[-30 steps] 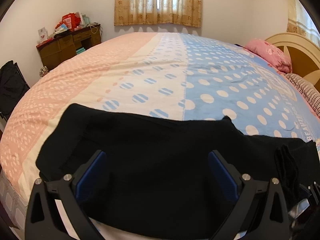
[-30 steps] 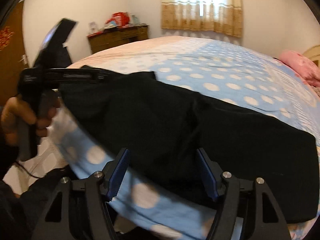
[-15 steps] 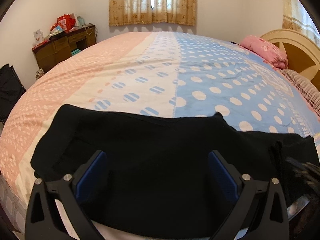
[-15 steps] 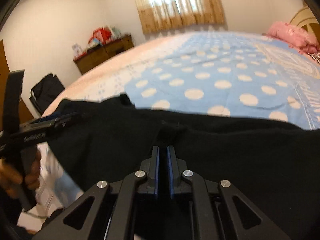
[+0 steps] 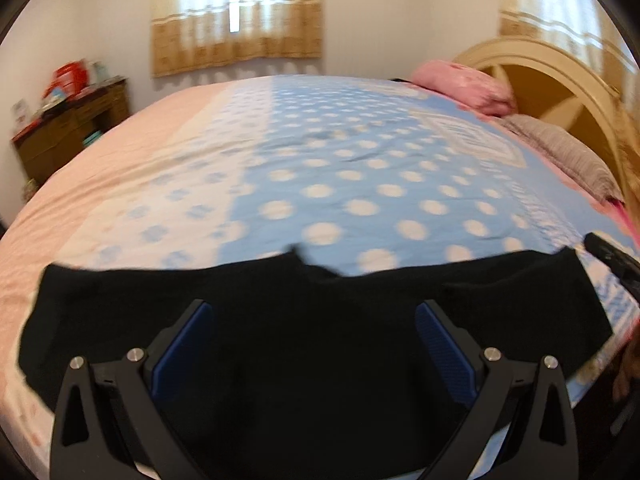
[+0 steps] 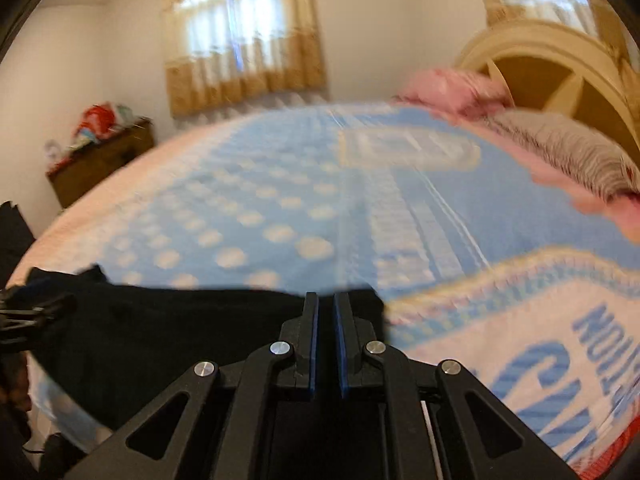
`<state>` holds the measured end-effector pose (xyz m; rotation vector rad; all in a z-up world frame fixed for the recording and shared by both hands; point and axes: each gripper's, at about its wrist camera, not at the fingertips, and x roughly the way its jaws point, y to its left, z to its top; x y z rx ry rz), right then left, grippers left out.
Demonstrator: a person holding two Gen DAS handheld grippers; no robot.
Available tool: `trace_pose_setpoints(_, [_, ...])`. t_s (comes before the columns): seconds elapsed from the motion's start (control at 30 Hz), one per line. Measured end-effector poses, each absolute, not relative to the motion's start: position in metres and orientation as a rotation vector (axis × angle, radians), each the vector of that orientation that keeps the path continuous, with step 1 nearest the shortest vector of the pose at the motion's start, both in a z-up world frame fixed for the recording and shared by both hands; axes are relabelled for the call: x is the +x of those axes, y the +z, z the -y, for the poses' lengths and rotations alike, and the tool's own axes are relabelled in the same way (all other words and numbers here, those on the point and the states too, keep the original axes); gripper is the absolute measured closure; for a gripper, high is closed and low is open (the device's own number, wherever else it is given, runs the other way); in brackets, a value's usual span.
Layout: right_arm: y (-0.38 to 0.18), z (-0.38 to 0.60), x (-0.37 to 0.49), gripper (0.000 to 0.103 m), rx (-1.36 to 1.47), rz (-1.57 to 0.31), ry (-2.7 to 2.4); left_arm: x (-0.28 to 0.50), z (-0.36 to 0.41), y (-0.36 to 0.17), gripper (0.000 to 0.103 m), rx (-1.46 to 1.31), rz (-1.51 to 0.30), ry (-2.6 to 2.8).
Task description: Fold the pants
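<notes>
Black pants [image 5: 312, 344] lie across the near edge of the bed in the left wrist view. My left gripper [image 5: 314, 320] is open above them, its blue pads wide apart and holding nothing. In the right wrist view my right gripper [image 6: 326, 308] is shut on the right end of the pants [image 6: 168, 328], with black fabric pinched between its pads. The right gripper's tip shows at the far right of the left wrist view [image 5: 612, 258]. Both views are blurred by motion.
The bed has a quilt [image 5: 360, 176] in pink, white and dotted blue. A pink pillow [image 5: 464, 84] and a cream headboard [image 5: 560, 76] are at the right. A cluttered wooden dresser [image 5: 68, 128] stands at the left wall under a curtained window [image 5: 236, 12].
My right gripper closed on the pants, then moved right with the fabric. The pants now lie stretched wider along the bed edge. My left gripper stayed open and swung right.
</notes>
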<state>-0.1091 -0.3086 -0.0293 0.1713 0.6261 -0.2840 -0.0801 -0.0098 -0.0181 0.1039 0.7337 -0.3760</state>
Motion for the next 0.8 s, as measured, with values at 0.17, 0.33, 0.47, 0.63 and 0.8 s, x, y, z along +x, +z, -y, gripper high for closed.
trace_pose_setpoints(0.17, [-0.05,0.32,-0.106,0.095,0.251,-0.656,-0.319,-0.086,0.049,-0.028,0.0,0.153,-0.753,-0.449])
trace_pose_setpoints(0.33, [-0.022,0.305,-0.118,0.095,0.276,-0.571,-0.244,-0.082,0.051,-0.039,0.0,0.197,-0.792,-0.426])
trace_pose_setpoints(0.47, [-0.002,0.258,-0.109,0.095,0.246,-0.527,-0.087,-0.075,0.014,-0.031,0.0,0.161,-0.76,-0.344])
trace_pose_setpoints(0.63, [-0.004,0.186,-0.088,0.095,0.162,-0.571,0.122,-0.066,-0.07,-0.025,0.0,0.092,-0.718,-0.08])
trace_pose_setpoints(0.8, [-0.016,0.144,-0.077,0.095,0.119,-0.636,0.236,-0.071,-0.174,-0.024,0.0,-0.104,-0.676,0.198])
